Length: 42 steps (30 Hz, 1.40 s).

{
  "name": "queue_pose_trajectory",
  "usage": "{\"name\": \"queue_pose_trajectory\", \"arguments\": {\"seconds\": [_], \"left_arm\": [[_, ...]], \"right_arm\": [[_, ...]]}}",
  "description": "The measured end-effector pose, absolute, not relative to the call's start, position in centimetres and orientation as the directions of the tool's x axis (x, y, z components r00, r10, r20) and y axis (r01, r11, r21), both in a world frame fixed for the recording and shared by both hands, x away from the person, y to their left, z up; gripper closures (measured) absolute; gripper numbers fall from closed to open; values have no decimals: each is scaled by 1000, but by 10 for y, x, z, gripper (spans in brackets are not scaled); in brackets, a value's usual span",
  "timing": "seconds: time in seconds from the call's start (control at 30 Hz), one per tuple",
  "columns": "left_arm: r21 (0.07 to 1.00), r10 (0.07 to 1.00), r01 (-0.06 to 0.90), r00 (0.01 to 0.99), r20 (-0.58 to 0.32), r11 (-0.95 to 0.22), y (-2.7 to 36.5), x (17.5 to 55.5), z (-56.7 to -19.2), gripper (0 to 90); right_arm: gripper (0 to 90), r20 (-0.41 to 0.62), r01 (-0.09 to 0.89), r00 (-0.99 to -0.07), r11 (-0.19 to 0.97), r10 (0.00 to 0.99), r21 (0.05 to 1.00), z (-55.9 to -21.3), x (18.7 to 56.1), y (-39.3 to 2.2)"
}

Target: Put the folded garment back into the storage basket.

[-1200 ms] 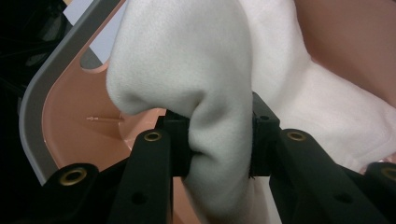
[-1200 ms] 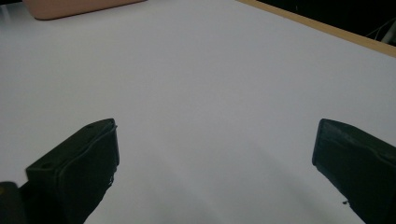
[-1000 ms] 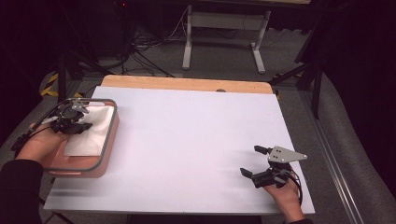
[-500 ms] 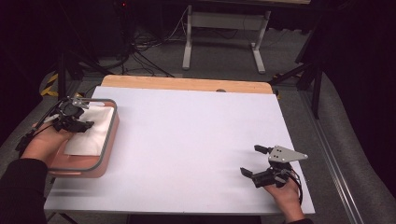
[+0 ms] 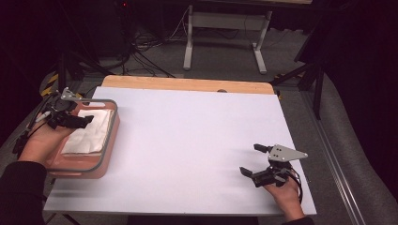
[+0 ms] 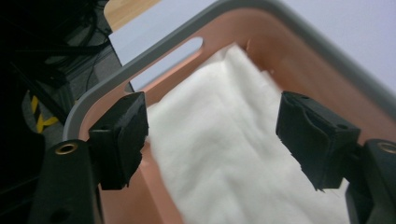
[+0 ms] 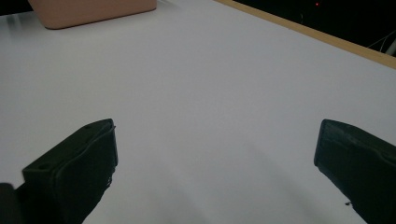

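Dark room around the rig; grey floor with cables and a metal stand's legs [image 5: 224, 44] beyond the far edge. White worktop [image 5: 187, 140] with a wooden strip along its far edge.

Landmark: pink basket [image 5: 109, 152] with a grey rim, standing at the worktop's left edge.

- White folded cloth [image 5: 89, 133] lies inside the pink basket, flat on its floor. In the left gripper view the cloth [image 6: 224, 140] reaches toward the basket's far wall, next to a slot handle in that wall.
- Left hand-held gripper [image 5: 83, 120] is over the basket's far-left corner, pointing in across the cloth. Its jaws have just been opening; in its own view they stand apart, one at each side of the cloth, with the pads pressing on nothing. The left pad [image 6: 122, 135] sits close to the cloth's edge; touching or not, I cannot tell. The cloth is not held.
- Left hand [image 5: 40, 143] is at the basket's left side, with a dark sleeve behind it.
- Right hand-held gripper [image 5: 252, 160] is well apart from the basket, near the worktop's near-right corner, low over the bare white surface. Jaws apart, nothing between them. In its own view the basket [image 7: 93, 11] shows far off at the top left.
- Right hand [image 5: 284, 190] is at the worktop's near edge.
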<state>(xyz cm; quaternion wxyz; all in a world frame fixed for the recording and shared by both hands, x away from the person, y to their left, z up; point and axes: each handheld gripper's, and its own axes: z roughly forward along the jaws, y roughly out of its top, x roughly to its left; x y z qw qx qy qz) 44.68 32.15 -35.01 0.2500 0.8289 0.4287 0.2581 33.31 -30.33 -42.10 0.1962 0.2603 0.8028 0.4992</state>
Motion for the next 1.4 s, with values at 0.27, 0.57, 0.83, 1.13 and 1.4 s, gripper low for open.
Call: {"name": "queue_pose_trajectory", "arguments": {"seconds": [0.27, 0.57, 0.83, 1.13, 1.4], "left_arm": [[691, 833, 552, 538, 133, -467, 307, 424, -332, 145], [741, 818, 497, 561, 123, -452, 291, 397, -312, 41], [788, 817, 452, 566, 110, -418, 281, 374, -304, 2], [849, 783, 378, 618, 66, -369, 268, 348, -301, 2], [892, 730, 315, 683, 25, -325, 252, 333, -304, 4]], "right_arm": [[0, -62, 202, -797, 362, 601, 910, -416, 340, -299], [0, -69, 191, -805, 367, 590, 910, -412, 341, -294], [0, -68, 187, -802, 357, 593, 915, -411, 340, -297], [0, -68, 180, -801, 346, 595, 921, -407, 338, -300], [0, -70, 168, -807, 342, 586, 924, -405, 338, -299]]}}
